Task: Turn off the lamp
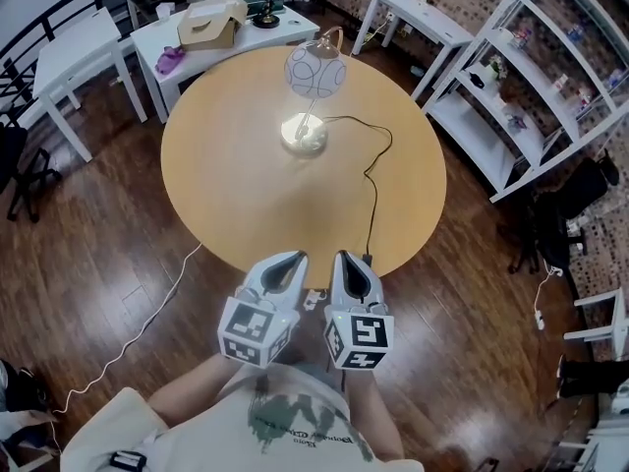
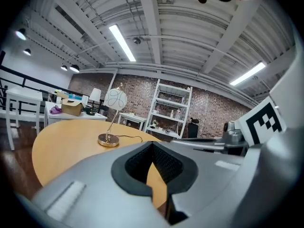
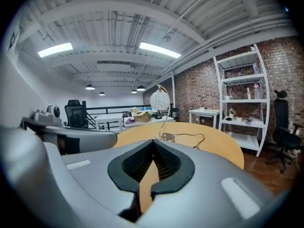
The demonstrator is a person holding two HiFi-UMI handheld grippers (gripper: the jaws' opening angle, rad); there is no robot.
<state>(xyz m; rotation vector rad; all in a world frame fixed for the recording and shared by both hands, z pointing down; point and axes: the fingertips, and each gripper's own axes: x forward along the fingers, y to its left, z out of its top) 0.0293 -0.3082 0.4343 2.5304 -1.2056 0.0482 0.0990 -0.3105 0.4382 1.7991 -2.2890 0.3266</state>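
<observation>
A table lamp with a round white patterned shade (image 1: 314, 70) and a gold base (image 1: 303, 134) stands at the far middle of the round wooden table (image 1: 226, 185). It is lit, with a bright pool on its base. Its black cord (image 1: 371, 180) runs across the top and drops off the near edge by my right gripper (image 1: 346, 261). My left gripper (image 1: 287, 261) is beside it. Both are shut and empty, well short of the lamp. The lamp (image 2: 115, 99) lies ahead of the left gripper (image 2: 153, 148) in the left gripper view. In the right gripper view the lamp (image 3: 160, 100) shows beyond the right gripper (image 3: 153, 146).
White tables (image 1: 74, 52) stand behind the round one, one bearing a cardboard box (image 1: 211, 25). A white shelf unit (image 1: 531, 77) fills the right side, with a black chair (image 1: 570, 205) near it. A white cable (image 1: 147, 318) trails over the wooden floor at left.
</observation>
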